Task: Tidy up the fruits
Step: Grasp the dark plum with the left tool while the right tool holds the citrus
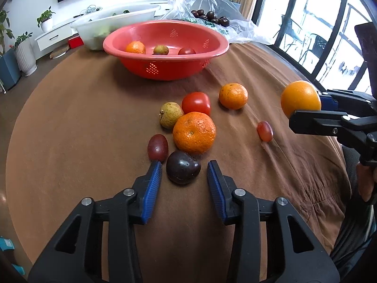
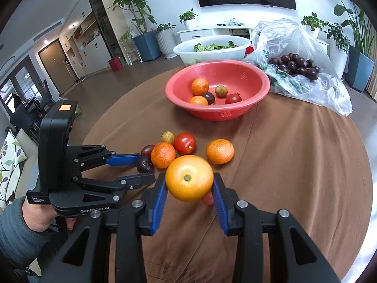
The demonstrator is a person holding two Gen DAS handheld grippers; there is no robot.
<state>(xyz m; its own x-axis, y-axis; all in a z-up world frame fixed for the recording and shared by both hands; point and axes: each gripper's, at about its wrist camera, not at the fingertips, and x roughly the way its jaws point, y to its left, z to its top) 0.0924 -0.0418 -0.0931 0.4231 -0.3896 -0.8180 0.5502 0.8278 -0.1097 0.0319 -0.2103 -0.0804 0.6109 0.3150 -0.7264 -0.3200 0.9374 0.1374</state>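
- My right claw [image 2: 189, 189] is clamped on a big yellow-orange orange [image 2: 189, 178], blue pads pressed to both its sides, and it is held up off the brown tablecloth [image 2: 294, 165].
- Just under that orange I glimpse a small red grape [image 1: 264, 131] lying on the cloth, mostly hidden in the right wrist view.
- My left claw [image 1: 184, 168] is spread wide with nothing pinched; a dark plum [image 1: 182, 167] sits on the cloth between its two fingertips, and I cannot tell whether either pad touches it.
- Just beyond the plum lies a cluster: a purple grape [image 1: 157, 147], a rough-skinned mandarin [image 1: 194, 132], a yellowish lychee-like fruit [image 1: 170, 114] and a red tomato [image 1: 196, 103], all close together.
- A second mandarin [image 1: 233, 96] rests a little apart, to the right of the tomato.
- Farther back stands the red colander bowl [image 2: 254, 75], holding two small oranges, a dark plum, a brownish fruit and a tomato.
- Behind it I see a white tub [image 2: 212, 53] with leafy greens and a clear plastic bag [image 2: 289, 37] with dark plums.
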